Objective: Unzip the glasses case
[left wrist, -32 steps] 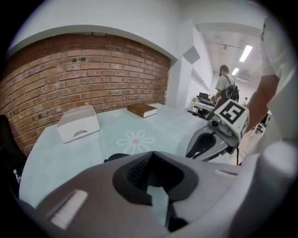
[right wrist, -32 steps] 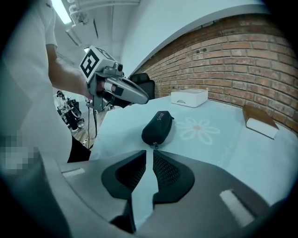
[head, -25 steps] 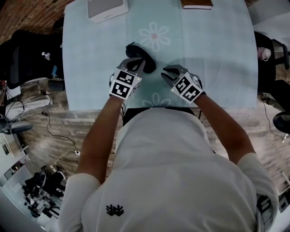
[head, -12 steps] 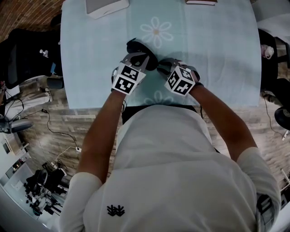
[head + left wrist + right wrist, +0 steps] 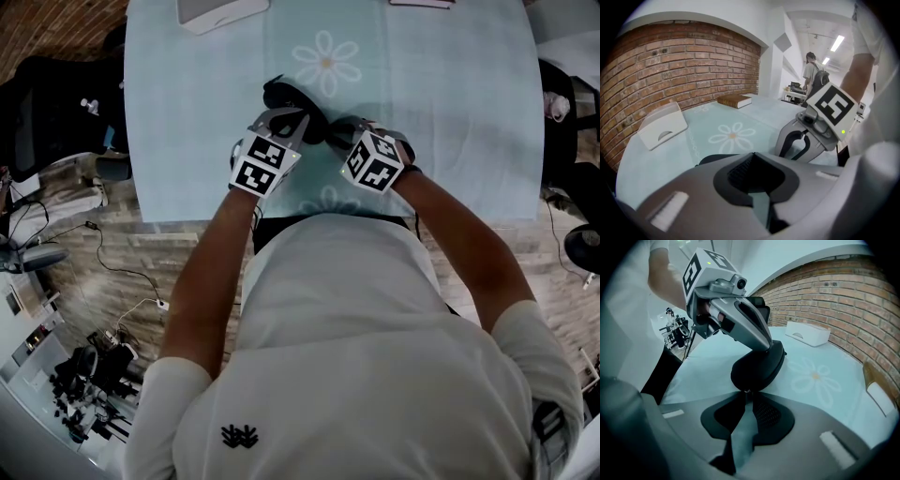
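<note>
Where the glasses case (image 5: 287,96) lies on the worktop (image 5: 450,112), at upper centre of the head view just below the printed daisy (image 5: 325,64), my left tongs (image 5: 281,120) are drawn together, tips down on its top. Whether they pinch any part of it I cannot tell. My right tongs (image 5: 745,393) are closed on the zipper pull (image 5: 746,390) at the case's end.

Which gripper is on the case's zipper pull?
The right gripper: its fingers meet on the metal zipper pull at the near end of the glasses case. The left gripper clamps the case's body.
</note>
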A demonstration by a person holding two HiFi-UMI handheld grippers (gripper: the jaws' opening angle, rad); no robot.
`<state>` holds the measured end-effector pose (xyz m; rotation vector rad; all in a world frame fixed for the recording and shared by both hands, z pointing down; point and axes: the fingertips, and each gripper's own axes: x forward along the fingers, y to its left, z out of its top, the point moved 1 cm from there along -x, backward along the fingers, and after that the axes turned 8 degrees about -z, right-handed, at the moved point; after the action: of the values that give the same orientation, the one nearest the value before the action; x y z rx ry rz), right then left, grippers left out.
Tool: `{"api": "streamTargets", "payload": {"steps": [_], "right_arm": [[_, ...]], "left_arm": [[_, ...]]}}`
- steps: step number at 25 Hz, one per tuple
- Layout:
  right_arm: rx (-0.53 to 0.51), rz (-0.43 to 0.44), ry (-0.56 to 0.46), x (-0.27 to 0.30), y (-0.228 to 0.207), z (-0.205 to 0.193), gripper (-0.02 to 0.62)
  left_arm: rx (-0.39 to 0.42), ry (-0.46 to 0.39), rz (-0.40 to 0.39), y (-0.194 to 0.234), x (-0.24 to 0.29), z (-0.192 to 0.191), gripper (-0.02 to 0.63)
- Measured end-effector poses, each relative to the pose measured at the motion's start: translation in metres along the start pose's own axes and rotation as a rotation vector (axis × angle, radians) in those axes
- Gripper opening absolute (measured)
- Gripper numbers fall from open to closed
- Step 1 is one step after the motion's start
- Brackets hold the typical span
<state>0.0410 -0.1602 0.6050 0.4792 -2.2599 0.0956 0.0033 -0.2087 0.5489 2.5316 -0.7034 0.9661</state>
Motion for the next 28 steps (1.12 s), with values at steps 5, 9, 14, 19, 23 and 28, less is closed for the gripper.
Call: {"api": "streamTargets", "payload": {"steps": [5,9,14,19,23,28], "right_arm": [[0.005,0.002,-0.004,-0.004,0.001,-0.004,0.028],[0.008,-0.009,-0.007,-0.008,0.001,-0.004,0.028],[0.020,-0.032,-0.011,-0.011,-0.001,-0.004,0.026],[0.035,-0.032,-0.015,-0.013,-0.001,-0.003,0.026],[0.035,-0.039,-0.019,-0.013,-0.001,-0.002,0.024],[0.033,-0.054,-0.014,-0.014,-0.003,-0.003,0.020]], "left_arm": [[-0.005,-0.005,-0.001,-0.002,0.003,0.002,0.055],[-0.006,-0.004,0.000,-0.001,0.003,0.001,0.055],[0.001,0.007,0.004,0.003,0.004,-0.004,0.055],[-0.015,-0.008,-0.006,0.000,0.001,0.001,0.055],[-0.004,0.000,-0.001,0.004,0.001,-0.005,0.055],[-0.014,-0.013,-0.004,0.004,0.001,-0.004,0.055]]}}
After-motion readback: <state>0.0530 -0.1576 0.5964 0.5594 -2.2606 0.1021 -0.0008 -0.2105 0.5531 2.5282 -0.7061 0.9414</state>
